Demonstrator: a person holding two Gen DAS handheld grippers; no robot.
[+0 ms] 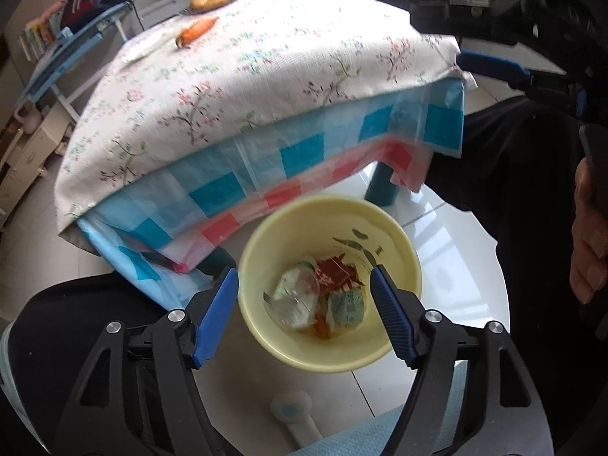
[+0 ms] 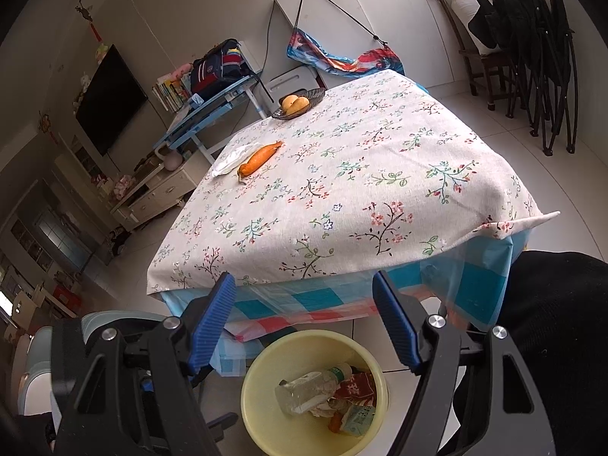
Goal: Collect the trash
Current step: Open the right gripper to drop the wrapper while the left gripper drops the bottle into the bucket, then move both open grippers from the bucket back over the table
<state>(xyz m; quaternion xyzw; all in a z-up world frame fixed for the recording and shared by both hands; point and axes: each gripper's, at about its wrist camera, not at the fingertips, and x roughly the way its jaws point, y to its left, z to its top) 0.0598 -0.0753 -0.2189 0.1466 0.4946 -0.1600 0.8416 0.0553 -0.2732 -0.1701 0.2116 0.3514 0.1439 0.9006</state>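
both grippers, left gripper (image 1: 304,315) and right gripper (image 2: 304,323), are hung over the yellow bin (image 1: 395,345), jaws wide and holding nothing. the bin is parked on the floor just off the worktop's (image 2: 342,190) near edge, prob so trash (image 1: 319,296) gets dropped straight in; a carrot (image 2: 260,157) and wrapper (image 2: 230,161) are left by the far left edge.

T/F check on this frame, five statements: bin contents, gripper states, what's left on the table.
1. The yellow bin already holds a clear plastic bottle. True.
2. The left gripper is shut on a wrapper. False: its jaws stand open and empty, above the bin.
3. A carrot lies on the floral tablecloth. True.
4. The right gripper holds the carrot. False: it is open and empty; the carrot lies far across the table.
5. The bin stands on the table. False: it sits on the floor by the table's near edge.
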